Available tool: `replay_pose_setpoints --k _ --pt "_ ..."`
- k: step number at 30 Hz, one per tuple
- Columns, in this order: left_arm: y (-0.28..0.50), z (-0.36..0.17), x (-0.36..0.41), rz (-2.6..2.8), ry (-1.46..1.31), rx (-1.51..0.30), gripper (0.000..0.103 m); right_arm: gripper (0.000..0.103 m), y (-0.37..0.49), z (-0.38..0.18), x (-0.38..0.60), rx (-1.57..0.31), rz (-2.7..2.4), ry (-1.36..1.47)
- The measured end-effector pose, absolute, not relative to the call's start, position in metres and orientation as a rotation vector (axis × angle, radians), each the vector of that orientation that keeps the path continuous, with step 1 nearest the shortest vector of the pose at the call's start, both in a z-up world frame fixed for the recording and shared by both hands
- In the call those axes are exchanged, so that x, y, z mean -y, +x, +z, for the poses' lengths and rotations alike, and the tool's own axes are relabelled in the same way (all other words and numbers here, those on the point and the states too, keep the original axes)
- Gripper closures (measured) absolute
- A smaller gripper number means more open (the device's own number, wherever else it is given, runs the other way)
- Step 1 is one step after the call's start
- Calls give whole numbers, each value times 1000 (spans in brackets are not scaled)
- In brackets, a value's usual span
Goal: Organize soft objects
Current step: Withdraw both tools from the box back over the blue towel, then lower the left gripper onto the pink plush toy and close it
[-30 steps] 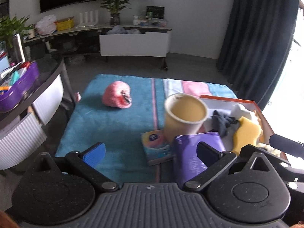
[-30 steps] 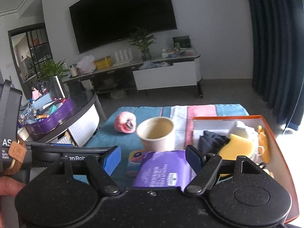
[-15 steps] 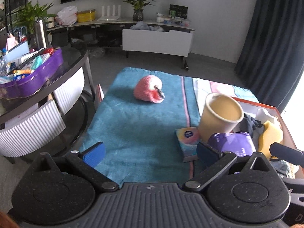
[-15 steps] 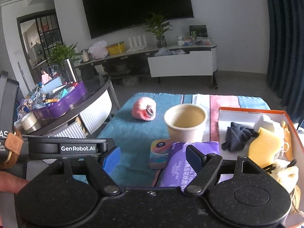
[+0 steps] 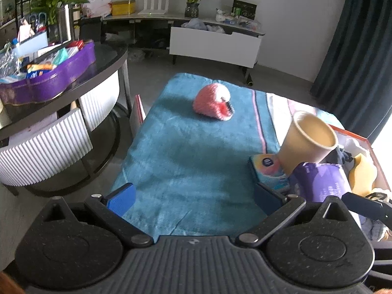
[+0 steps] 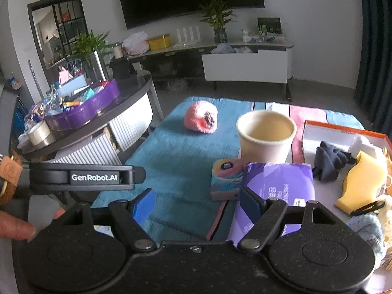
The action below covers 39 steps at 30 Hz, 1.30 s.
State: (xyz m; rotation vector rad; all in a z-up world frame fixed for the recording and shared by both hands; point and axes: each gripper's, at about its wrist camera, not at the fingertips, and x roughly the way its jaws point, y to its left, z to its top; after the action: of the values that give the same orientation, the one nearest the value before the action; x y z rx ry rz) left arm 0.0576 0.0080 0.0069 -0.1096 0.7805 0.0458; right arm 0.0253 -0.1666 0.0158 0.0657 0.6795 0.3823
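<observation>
A pink fuzzy plush point(image 5: 213, 103) point(image 6: 201, 118) lies alone on the teal towel point(image 5: 186, 161), far ahead of both grippers. My left gripper point(image 5: 193, 197) is open over bare towel, nothing between its blue pads. My right gripper point(image 6: 197, 203) is open too; its right finger overlaps the near edge of a purple tissue pack point(image 6: 276, 183) point(image 5: 318, 181) without pressing on it. Beside the pack lie a small colourful tissue packet point(image 6: 226, 176) and a paper cup point(image 6: 267, 137). The orange-rimmed box point(image 6: 343, 128) holds a dark cloth point(image 6: 330, 159) and a yellow sponge point(image 6: 362, 178).
A round dark side table point(image 5: 107, 73) with a purple tray point(image 5: 49, 83) of clutter stands left of the towel. The left gripper's body point(image 6: 80, 176) and a person's hand point(image 6: 14, 225) fill the right view's left edge. A TV stand and dark curtain lie beyond.
Both grippers have shifted left and slightly down across the towel; the cup, packs and box now sit further right in both views. Both have stayed open and nothing was taken hold of.
</observation>
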Motion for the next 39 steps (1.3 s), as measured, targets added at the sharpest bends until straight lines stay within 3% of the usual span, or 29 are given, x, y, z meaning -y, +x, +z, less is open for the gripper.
replay_pose_setpoints --k 12,30,33,35,39 --pt "59 -11 -36 94 -156 -817 0 13 34 -2 143 -720 421 14" --pt "69 -27 -78 152 -236 -826 0 13 125 -47 87 -905 183 -148" --pt "70 -30 -81 152 -247 -830 0 9 135 -52 76 -923 129 -191" --pt "72 -32 -84 149 -256 -833 0 0 142 -54 74 -928 118 -186" --pt "74 -34 -88 146 -265 -832 0 0 150 -54 69 -931 110 -163"
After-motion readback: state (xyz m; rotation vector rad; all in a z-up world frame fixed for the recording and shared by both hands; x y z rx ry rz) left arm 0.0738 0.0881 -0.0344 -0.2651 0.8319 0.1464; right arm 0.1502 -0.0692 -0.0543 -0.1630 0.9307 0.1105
